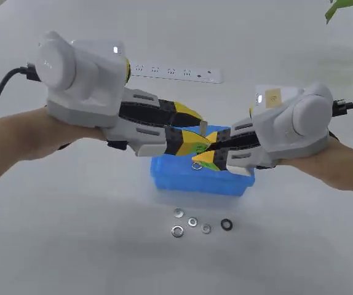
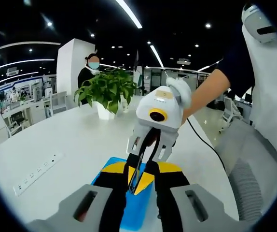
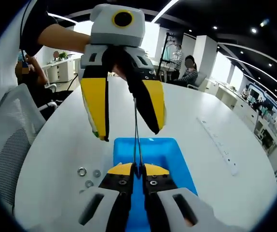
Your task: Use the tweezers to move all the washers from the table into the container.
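Above the blue container [image 1: 182,178] my two grippers meet tip to tip. The right gripper [image 3: 137,170] is shut on the thin dark tweezers [image 3: 136,130], which run straight ahead to the left gripper [image 3: 129,134]. Its yellow jaws stand apart on either side of the tweezers. In the left gripper view the tweezers [image 2: 137,176] lie between my spread jaws [image 2: 141,169], with the container [image 2: 139,210] below. One washer [image 1: 196,166] shows just under the jaw tips; I cannot tell whether it lies in the container. Several washers [image 1: 192,222] and a black ring [image 1: 226,224] lie on the white table before the container.
A white power strip [image 1: 176,72] lies behind the container. A potted plant [image 2: 107,92] stands at the table's far side. Cables trail from both grippers. People and office chairs are around the table in the background.
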A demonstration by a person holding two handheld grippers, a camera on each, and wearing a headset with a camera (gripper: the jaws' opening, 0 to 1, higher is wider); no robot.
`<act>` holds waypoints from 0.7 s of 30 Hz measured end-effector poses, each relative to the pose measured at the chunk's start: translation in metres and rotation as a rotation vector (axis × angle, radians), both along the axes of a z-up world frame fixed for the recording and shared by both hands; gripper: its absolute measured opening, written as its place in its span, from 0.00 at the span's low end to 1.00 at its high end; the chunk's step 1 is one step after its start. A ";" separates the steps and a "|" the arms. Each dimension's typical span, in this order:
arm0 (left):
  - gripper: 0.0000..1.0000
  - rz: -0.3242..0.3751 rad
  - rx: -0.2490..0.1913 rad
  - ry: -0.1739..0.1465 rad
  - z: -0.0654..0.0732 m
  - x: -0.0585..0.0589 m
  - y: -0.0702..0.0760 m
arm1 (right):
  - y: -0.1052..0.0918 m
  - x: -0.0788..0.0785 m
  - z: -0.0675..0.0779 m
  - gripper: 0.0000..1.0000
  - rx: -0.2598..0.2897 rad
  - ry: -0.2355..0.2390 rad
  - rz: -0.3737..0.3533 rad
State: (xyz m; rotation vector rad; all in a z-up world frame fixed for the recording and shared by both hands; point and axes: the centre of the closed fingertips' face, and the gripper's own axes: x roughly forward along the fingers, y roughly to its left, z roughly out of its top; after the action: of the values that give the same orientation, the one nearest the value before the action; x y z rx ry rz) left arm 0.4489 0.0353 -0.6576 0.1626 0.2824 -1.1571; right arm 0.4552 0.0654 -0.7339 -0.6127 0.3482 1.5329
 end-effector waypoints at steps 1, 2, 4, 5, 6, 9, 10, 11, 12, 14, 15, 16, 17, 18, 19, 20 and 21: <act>0.23 -0.003 0.001 -0.006 0.001 0.000 -0.001 | 0.000 -0.001 0.000 0.08 0.002 0.004 0.001; 0.20 -0.011 -0.003 -0.006 0.002 -0.002 -0.002 | 0.001 -0.001 0.000 0.08 0.003 0.003 0.000; 0.18 -0.021 -0.009 -0.020 0.005 -0.004 -0.004 | 0.001 -0.001 -0.001 0.08 0.003 0.004 0.001; 0.17 -0.019 -0.006 -0.021 0.005 -0.003 -0.004 | 0.001 -0.002 -0.002 0.08 0.003 0.009 0.000; 0.17 -0.019 -0.004 -0.020 0.005 -0.003 -0.004 | 0.000 -0.002 -0.002 0.08 0.002 0.010 0.000; 0.14 -0.020 0.021 -0.028 0.001 -0.002 -0.002 | 0.000 -0.004 -0.003 0.08 0.002 0.015 0.002; 0.12 -0.021 0.033 -0.032 -0.001 -0.002 -0.001 | 0.000 -0.004 -0.003 0.08 0.002 0.015 0.003; 0.09 -0.021 0.036 -0.033 -0.001 -0.002 -0.001 | 0.000 -0.005 -0.003 0.08 0.001 0.016 0.008; 0.07 -0.017 0.036 -0.037 -0.001 -0.001 0.000 | -0.001 -0.007 -0.003 0.08 -0.003 0.014 0.016; 0.07 -0.022 0.038 -0.046 0.000 -0.003 -0.001 | -0.001 -0.009 -0.003 0.08 0.000 0.020 0.017; 0.07 -0.036 0.059 -0.079 0.000 -0.004 -0.002 | -0.002 -0.008 -0.002 0.08 -0.003 0.017 0.017; 0.06 -0.044 0.079 -0.104 0.000 -0.004 -0.002 | -0.002 -0.008 -0.003 0.08 -0.005 0.015 0.016; 0.06 -0.048 0.076 -0.091 0.000 -0.006 -0.003 | -0.003 -0.008 -0.003 0.08 -0.007 0.014 0.017; 0.05 -0.047 0.083 -0.099 0.000 -0.005 -0.003 | -0.003 -0.008 -0.003 0.08 -0.009 0.014 0.018; 0.05 -0.040 0.096 -0.111 -0.001 -0.004 -0.003 | -0.004 -0.007 -0.003 0.08 -0.014 0.008 0.018; 0.05 -0.039 0.096 -0.113 0.000 -0.003 -0.003 | -0.004 -0.007 -0.003 0.09 -0.014 0.007 0.017; 0.05 -0.040 0.089 -0.112 0.001 -0.003 -0.003 | -0.003 -0.005 -0.002 0.09 -0.005 0.001 0.012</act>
State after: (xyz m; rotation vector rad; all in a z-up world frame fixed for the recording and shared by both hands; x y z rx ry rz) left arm 0.4456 0.0324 -0.6566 0.3114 0.2327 -1.1713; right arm 0.4498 0.0626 -0.7355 -0.6186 0.3501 1.5445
